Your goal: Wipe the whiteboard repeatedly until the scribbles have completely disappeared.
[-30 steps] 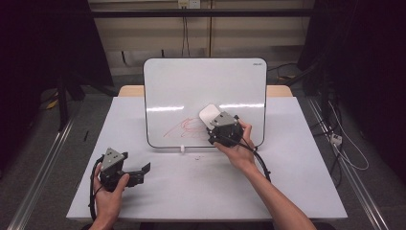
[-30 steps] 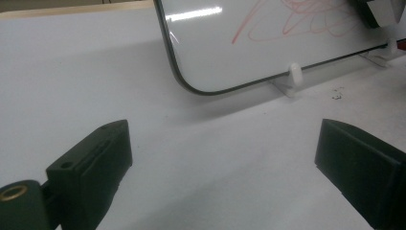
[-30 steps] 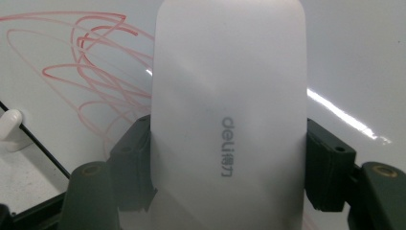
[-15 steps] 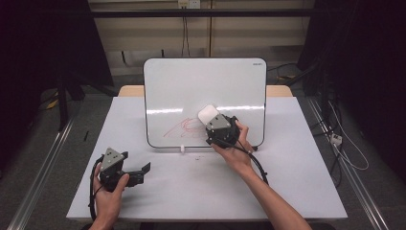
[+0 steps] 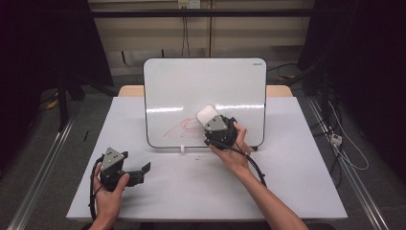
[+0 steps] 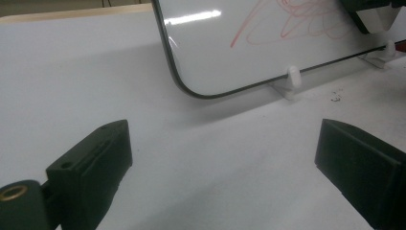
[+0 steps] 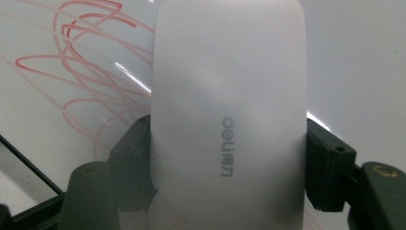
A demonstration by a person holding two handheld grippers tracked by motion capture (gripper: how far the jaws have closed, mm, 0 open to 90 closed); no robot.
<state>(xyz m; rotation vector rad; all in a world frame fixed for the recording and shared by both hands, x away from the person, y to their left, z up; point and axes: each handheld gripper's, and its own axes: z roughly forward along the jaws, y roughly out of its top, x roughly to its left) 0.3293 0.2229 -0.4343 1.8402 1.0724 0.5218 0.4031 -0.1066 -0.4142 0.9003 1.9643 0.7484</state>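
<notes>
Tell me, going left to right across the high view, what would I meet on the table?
Left tool, open and resting on the table → red scribble on the whiteboard → white eraser held in the right tool → the hand holding that tool.

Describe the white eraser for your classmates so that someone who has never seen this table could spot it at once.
Find the whiteboard standing upright at the back of the white table. Against its lower half, beside the red scribble, the right gripper holds the eraser. It is a smooth, white, rounded block with grey lettering, clamped between black jaws.
</notes>
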